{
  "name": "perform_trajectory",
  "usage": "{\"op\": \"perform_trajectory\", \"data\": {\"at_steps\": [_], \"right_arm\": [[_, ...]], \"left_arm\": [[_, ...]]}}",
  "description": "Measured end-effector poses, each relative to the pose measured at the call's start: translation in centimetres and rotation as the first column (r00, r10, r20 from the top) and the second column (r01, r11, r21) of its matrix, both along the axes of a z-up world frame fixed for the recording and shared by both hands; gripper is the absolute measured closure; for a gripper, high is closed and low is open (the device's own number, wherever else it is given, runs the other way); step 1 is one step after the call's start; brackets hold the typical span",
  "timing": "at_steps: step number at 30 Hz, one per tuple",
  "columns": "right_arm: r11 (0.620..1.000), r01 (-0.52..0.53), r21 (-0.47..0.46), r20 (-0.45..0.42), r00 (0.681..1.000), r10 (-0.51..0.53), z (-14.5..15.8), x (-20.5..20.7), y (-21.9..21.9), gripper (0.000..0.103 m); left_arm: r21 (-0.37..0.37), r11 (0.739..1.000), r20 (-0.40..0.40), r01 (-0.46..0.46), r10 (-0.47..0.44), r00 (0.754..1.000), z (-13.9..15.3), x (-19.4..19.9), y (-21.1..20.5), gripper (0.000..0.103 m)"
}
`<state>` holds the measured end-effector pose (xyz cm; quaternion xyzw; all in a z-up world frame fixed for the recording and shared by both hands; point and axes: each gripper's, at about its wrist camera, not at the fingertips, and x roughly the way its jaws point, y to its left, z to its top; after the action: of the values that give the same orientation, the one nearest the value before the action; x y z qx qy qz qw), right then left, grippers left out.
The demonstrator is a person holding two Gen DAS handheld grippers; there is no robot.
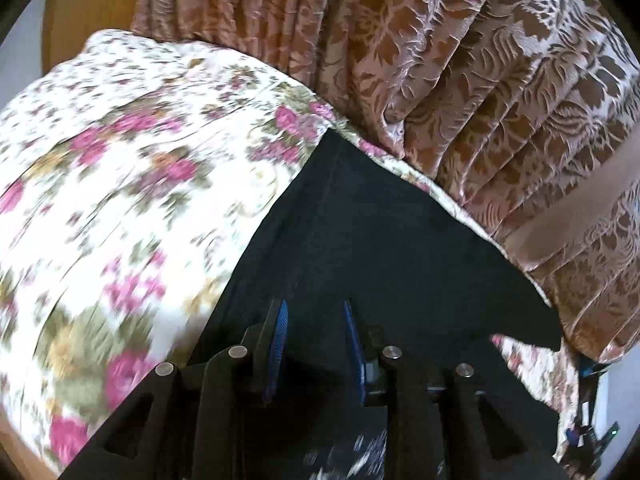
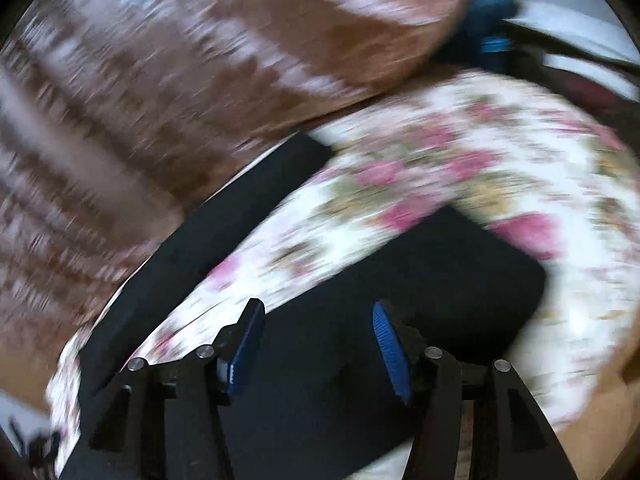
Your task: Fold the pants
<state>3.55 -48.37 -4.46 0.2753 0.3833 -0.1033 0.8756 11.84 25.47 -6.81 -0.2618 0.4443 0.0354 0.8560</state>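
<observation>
We are holding our left gripper (image 1: 314, 312) over the black pants (image 1: 360, 232) — jaws standing apart, gripping nothing — floral bedspread (image 1: 120, 160) lying beyond them.

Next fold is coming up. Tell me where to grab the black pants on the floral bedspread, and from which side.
Grip the pants at the far pointed corner near the curtain, coming from above: that edge lies flat and exposed on the bedspread. The left gripper looks open and empty.

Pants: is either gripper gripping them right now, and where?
Neither. The left gripper and right gripper both show a gap between their blue pads, with the black pants lying on the floral bedspread beneath.
</observation>
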Motion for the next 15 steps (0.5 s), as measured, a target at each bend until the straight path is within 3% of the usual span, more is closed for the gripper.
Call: {"op": "perform_trajectory", "data": {"at_steps": [5,7,12,15], "right_arm": [[0.965,-0.26,0.044,-0.026,0.965,0.261,-1.7,4.7,8.9,0.046],[0.945,-0.319,0.068,-0.043,0.946,0.322,-2.7,6.0,11.8,0.046],[0.914,-0.39,0.11,-0.079,0.914,0.399,-5.0,8.4,16.2,0.046],[0.909,-0.395,0.129,-0.098,0.908,0.408,-5.9,8.9,17.1,0.046]], "left_arm": [[-0.064,0.998,-0.012,-0.01,0.009,1.0,-0.5,7.0,1.3,0.069],[-0.097,0.995,-0.02,0.002,-0.004,1.0,-0.9,10.1,1.9,0.069],[-0.164,0.984,-0.065,-0.069,0.059,0.996,-2.8,16.8,3.8,0.068],[-0.168,0.981,-0.084,-0.101,0.088,0.993,-3.8,19.9,4.4,0.063]]}}
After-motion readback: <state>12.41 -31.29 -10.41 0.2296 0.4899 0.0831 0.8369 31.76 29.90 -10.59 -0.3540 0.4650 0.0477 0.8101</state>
